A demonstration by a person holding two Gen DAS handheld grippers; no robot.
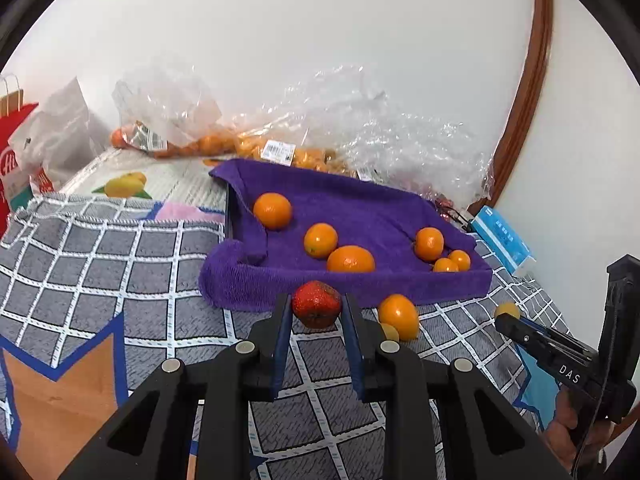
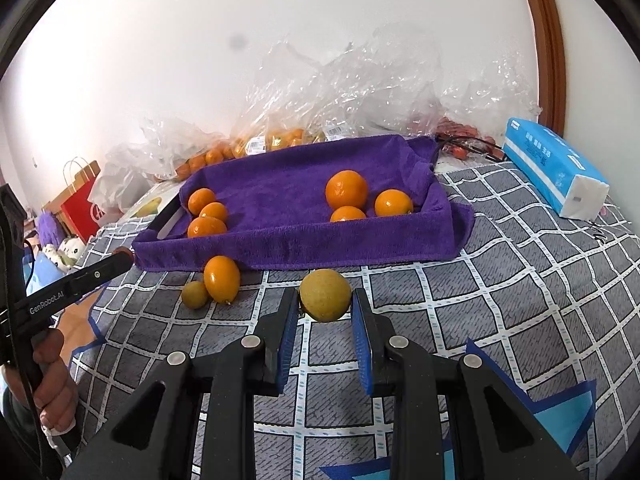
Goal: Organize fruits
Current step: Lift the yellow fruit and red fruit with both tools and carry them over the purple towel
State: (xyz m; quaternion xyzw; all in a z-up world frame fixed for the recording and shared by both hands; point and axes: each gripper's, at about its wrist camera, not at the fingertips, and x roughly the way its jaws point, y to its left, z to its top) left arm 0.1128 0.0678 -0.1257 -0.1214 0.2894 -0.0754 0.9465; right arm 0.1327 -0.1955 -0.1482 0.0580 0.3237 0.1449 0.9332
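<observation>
In the left wrist view, the left gripper (image 1: 316, 312) holds a red strawberry (image 1: 317, 304) between its two blue-padded fingers (image 1: 282, 344), which are drawn in narrow and press its sides near the tips. Straight beyond the fingertips lies the purple towel-lined tray (image 1: 360, 284), with six oranges inside (three ahead of the tips, three smaller ones off to the right). Just right of the right finger, on the checked blanket (image 1: 100, 256), sits an oval orange fruit (image 1: 399, 316) touching a small yellow-green fruit (image 1: 390, 332) in front of it. Further right, the right gripper (image 1: 510, 318) comes in from the edge with a yellow fruit (image 1: 507, 310) at its tip. Behind the tray lie clear plastic bags of oranges (image 1: 248, 146).

In the right wrist view, the right gripper (image 2: 326, 304) clamps the round yellow fruit (image 2: 325, 295) between its finger pads (image 2: 289, 332), lifted just off the blanket (image 2: 520, 280). The tray (image 2: 304, 248) is directly ahead of the fingertips, with three oranges in its left part and three in its right. Left of the left finger, the oval orange fruit (image 2: 221, 279) and the small yellow-green fruit (image 2: 195, 294) rest touching each other, just before the tray's front wall. Far left, the left gripper (image 2: 120, 258) reaches in, though its grip cannot be judged from here. A blue tissue pack (image 2: 552, 166) lies well off to the right.
</observation>
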